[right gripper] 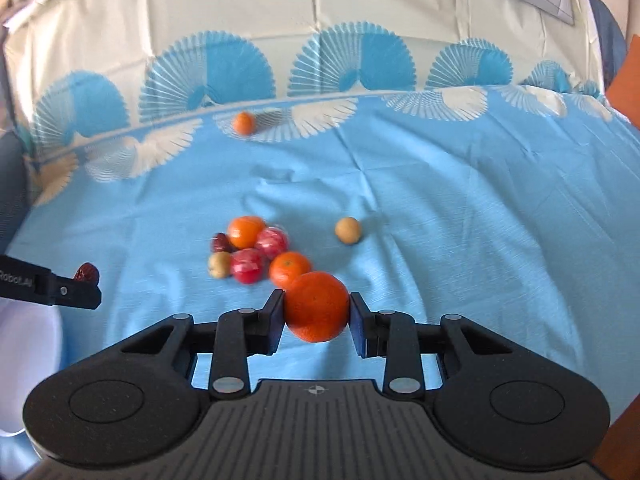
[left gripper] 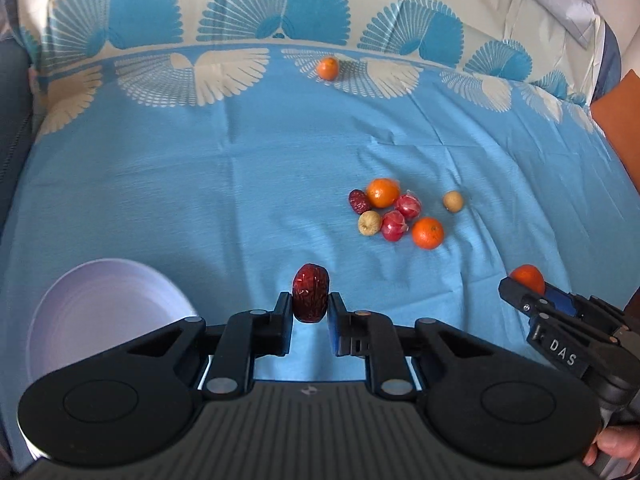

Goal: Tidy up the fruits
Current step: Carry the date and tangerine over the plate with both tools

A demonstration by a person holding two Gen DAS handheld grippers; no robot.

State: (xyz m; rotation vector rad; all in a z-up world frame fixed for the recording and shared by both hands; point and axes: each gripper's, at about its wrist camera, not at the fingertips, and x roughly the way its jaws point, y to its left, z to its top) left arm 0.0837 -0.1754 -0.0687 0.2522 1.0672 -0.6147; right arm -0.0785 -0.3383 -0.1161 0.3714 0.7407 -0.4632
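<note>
On the blue tablecloth (left gripper: 200, 200) with the white and blue fan pattern, most of the fruit is not yet sorted. A small heap lies in the middle: two orange mandarins (left gripper: 383, 192), two red fruits in clear wrap (left gripper: 407, 206), one dark red dried jujube (left gripper: 359, 201) and one small beige round fruit (left gripper: 368, 223), all touching or almost touching. A second beige round fruit (left gripper: 453, 201) lies just beside the heap, and one lone orange mandarin (left gripper: 328, 68) sits far away near the patterned border. The white round plastic bowl (left gripper: 80, 320) at the near left looks without any fruit inside, as far as its visible part shows. So I judge the task is at its beginning: two pieces are picked, none is placed.

The left gripper (left gripper: 310, 308) is clamped on a wrinkled dark red jujube (left gripper: 311, 298), which stands upright between the two fingers, above the cloth and just to the right of the bowl. The right gripper (right gripper: 317, 314) is closed on a big orange mandarin (right gripper: 317, 306), held at its two sides, close before the heap. Both grippers point forward, almost level, and they are well apart from each other. The bowl is probably the goal for the jujube; where the mandarin must go I cannot tell, because no second container is visible.
</note>
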